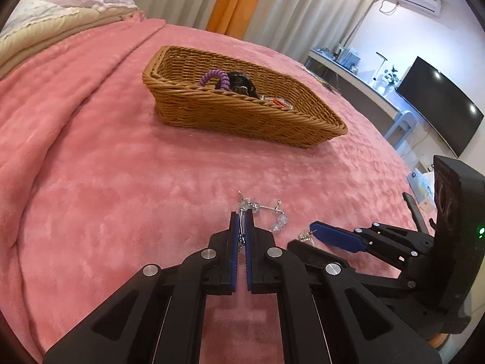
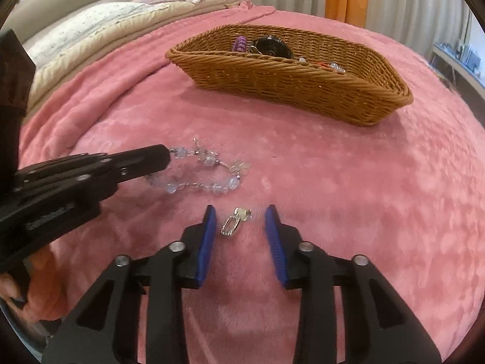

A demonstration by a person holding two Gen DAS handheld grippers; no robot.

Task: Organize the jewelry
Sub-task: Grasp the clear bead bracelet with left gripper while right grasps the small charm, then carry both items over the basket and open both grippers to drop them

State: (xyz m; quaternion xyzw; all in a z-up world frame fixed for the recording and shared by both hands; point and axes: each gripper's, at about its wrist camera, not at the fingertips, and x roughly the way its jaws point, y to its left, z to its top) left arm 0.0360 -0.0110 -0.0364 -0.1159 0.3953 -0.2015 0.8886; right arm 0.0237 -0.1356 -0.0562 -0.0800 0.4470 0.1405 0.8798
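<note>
A clear-bead bracelet [image 2: 200,173] lies on the pink blanket. My left gripper [image 1: 241,214] is shut on its chain, with beads [image 1: 279,224] trailing to the right; it also shows in the right wrist view [image 2: 166,156]. My right gripper [image 2: 241,215] is open, low over the blanket, with a small silver earring [image 2: 232,224] lying between its fingers. The right gripper also shows in the left wrist view [image 1: 315,229]. A wicker basket [image 1: 242,115] stands further back on the bed and holds a purple spiral hair tie [image 1: 213,77], a black item [image 1: 241,83] and other small pieces.
The pink blanket [image 1: 106,166] covers the whole bed. Pillows and folded bedding [image 2: 91,30] lie at the far left. A desk and a television [image 1: 439,103] stand beyond the bed's right edge.
</note>
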